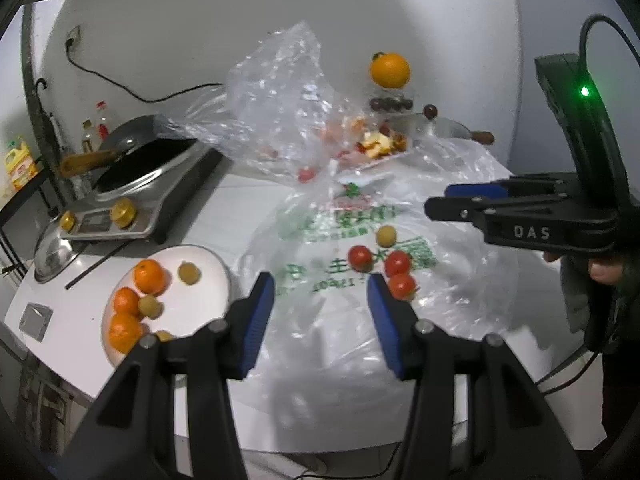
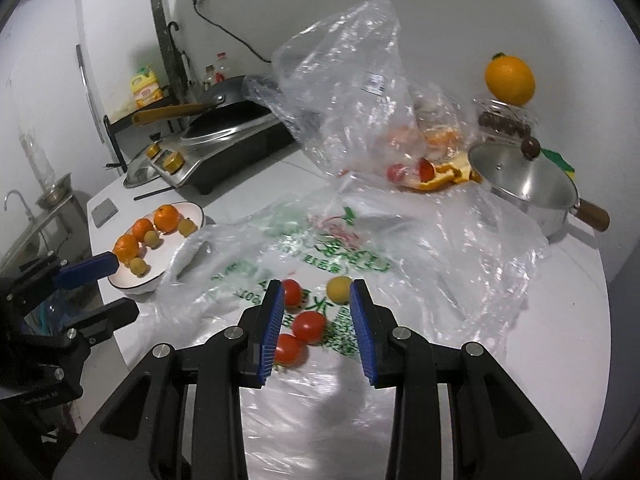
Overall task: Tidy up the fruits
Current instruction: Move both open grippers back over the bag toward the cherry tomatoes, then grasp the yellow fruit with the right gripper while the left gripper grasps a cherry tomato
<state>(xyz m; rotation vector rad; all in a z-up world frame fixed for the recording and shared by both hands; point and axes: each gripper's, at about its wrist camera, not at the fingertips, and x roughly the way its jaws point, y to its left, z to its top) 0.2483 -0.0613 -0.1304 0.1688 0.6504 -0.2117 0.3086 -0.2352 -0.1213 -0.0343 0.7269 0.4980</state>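
Observation:
Three red cherry tomatoes and one small yellow fruit lie on a flat printed plastic bag. A white plate to the left holds three mandarins and several small yellow fruits. My left gripper hovers open between plate and tomatoes, holding nothing. My right gripper hangs above the tomatoes, jaws apart, pressing nothing.
An induction cooker with a frying pan stands at the back left. A crumpled clear bag holds fruit and peel. A lidded steel pot sits at the right, with a large orange on a jar behind it.

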